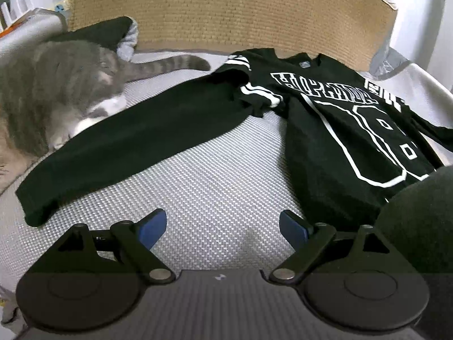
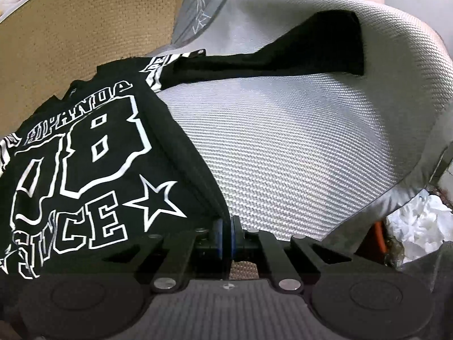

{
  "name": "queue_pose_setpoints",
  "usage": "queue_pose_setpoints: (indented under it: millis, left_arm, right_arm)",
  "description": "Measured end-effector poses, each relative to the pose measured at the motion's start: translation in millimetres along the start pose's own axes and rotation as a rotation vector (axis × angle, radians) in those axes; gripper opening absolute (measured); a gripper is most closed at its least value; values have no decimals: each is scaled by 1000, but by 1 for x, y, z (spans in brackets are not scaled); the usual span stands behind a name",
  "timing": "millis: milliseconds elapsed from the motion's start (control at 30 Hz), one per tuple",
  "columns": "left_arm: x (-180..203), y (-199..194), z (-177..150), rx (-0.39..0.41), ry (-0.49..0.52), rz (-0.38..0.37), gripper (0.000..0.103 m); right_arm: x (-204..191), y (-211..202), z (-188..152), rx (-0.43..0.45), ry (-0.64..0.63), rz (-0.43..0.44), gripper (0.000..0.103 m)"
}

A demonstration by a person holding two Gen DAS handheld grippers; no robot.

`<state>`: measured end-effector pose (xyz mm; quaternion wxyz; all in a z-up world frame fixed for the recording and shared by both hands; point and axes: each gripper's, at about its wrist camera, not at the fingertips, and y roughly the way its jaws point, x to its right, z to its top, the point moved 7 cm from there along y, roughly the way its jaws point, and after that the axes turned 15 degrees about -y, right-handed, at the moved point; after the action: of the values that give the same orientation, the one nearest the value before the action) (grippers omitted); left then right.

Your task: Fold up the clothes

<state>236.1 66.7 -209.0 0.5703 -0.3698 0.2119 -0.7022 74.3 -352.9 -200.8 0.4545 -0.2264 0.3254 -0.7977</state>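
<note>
A black long-sleeved shirt (image 1: 334, 141) with white lettering and a big number lies spread on a grey woven mattress (image 1: 203, 181). Its long sleeve (image 1: 124, 147) stretches out to the left. My left gripper (image 1: 222, 228) is open and empty, just above the mattress between that sleeve and the shirt's body. In the right wrist view the shirt (image 2: 85, 164) fills the left side, and its other sleeve (image 2: 283, 53) runs to the upper right. My right gripper (image 2: 227, 228) is shut on the shirt's lower side edge.
A grey tabby cat (image 1: 53, 96) stands at the left, touching the sleeve. A tan woven headboard (image 1: 226, 8) rises behind the shirt. Crumpled white tissue (image 2: 419, 226) lies past the mattress edge at the right. Another dark garment (image 1: 99, 32) lies at the back left.
</note>
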Motion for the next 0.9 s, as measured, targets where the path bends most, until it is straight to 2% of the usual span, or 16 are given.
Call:
queue_pose_setpoints:
  millis: [167,267,300,367,467,600,633,667,700,733,767,833,900]
  left_arm:
    - [-1,0,2,1,-25,-10,90]
    - [-1,1,2,6,-20,4,90]
    - [-2,1,2,3,-19,2,90]
    - [-4,0,2,1,-25,-3,90]
    - [-4,1,2,-2,-32,-5,90]
    - [-3,2,2,-7,-35,-7,90]
    - [-3,2,1,-8,-30,-5,90]
    - [-2,2,1,-9,-24,-3,90]
    - [-2,2,0,-9,-19,-1,90]
    - [-2,2,-1,-10,-13,1,90]
    - [-1,2,-2,-11,-8,3,90]
    - [-1,2,-1,-10,-9,4,90]
    - [0,2,1,-8,-10,4,90]
  right_arm:
    - [5,0,2,32,36,37,11]
    - [9,0,8,72,66,86,17]
    - [8,3,11,81,59,97,20]
    - [4,11,17,93,21,108,39]
    - [-2,23,27,112,-36,124,51]
    - [-9,37,38,147,-101,143,51]
    - [-9,38,39,158,-99,147,50]
    - [-9,39,40,162,-95,151,43]
    - [-9,40,40,166,-90,155,31]
    - [-9,40,41,163,-85,162,10]
    - [-9,39,41,157,-79,171,7]
    - [-3,37,40,158,-65,136,5]
    - [8,32,36,156,0,114,5]
